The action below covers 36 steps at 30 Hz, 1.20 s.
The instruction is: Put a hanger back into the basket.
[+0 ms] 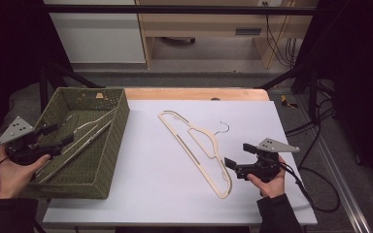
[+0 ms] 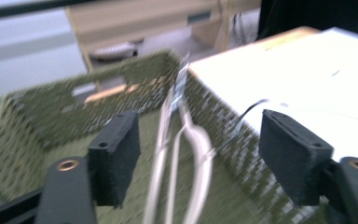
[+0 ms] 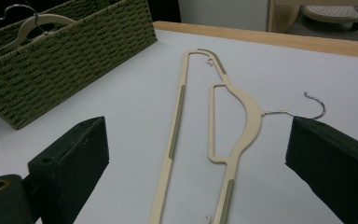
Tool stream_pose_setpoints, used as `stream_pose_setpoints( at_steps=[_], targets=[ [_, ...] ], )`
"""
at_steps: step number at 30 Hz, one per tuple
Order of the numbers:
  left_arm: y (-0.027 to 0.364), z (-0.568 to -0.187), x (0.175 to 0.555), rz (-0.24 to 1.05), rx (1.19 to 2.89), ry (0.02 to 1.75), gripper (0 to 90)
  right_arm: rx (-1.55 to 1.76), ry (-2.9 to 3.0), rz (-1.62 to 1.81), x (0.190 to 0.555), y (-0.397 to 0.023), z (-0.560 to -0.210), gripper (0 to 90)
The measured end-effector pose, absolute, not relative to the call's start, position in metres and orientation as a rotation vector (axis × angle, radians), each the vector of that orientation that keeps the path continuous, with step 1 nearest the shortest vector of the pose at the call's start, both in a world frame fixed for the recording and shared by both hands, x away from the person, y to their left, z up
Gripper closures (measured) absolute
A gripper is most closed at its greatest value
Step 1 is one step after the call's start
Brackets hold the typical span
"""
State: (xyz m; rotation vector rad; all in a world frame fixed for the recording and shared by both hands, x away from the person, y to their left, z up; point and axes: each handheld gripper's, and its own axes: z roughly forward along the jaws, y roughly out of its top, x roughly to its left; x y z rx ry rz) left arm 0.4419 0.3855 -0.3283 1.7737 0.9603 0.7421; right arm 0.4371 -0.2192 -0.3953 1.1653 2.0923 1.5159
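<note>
A cream hanger (image 1: 212, 154) with a metal hook lies flat on the white table top (image 1: 150, 184), right of centre. My right gripper (image 1: 238, 154) sits just right of it near the front, open, its jaws pointing at the hanger (image 3: 242, 107) with nothing between them (image 3: 196, 140). A second cream hanger (image 1: 85, 136) rests slanted inside the green woven basket (image 1: 107, 155) at the left. My left gripper (image 1: 60, 134) hovers over the basket's left rim, open; in its own view the hanger (image 2: 200, 154) lies blurred below the gap, clear of both pads.
The basket (image 3: 65, 60) stands on the table's left edge and partly overhangs it. Wooden furniture (image 1: 204, 29) and a white cabinet stand beyond the far edge. Cables (image 1: 315, 145) trail on the floor to the right.
</note>
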Motion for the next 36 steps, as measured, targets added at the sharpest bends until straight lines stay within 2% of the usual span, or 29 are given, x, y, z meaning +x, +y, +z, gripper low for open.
stream_pose_setpoints(
  at_steps=[7,14,26,36],
  targets=[
    [0.347,-0.316,0.429,0.679,1.699,0.847,19.4,1.180,2.118,1.490,0.439,-0.218,-0.397,7.9],
    [0.297,-0.324,0.423,0.598,1.694,0.772,14.4,1.186,2.136,1.475,0.441,-0.216,-0.400,8.1],
    [0.223,-0.349,0.428,0.491,1.762,0.694,13.7,1.296,2.145,1.361,0.447,-0.216,-0.412,14.8],
    [0.200,-0.378,0.433,0.412,1.812,0.693,13.8,1.293,2.209,1.269,0.454,-0.205,-0.425,16.7]
  ],
)
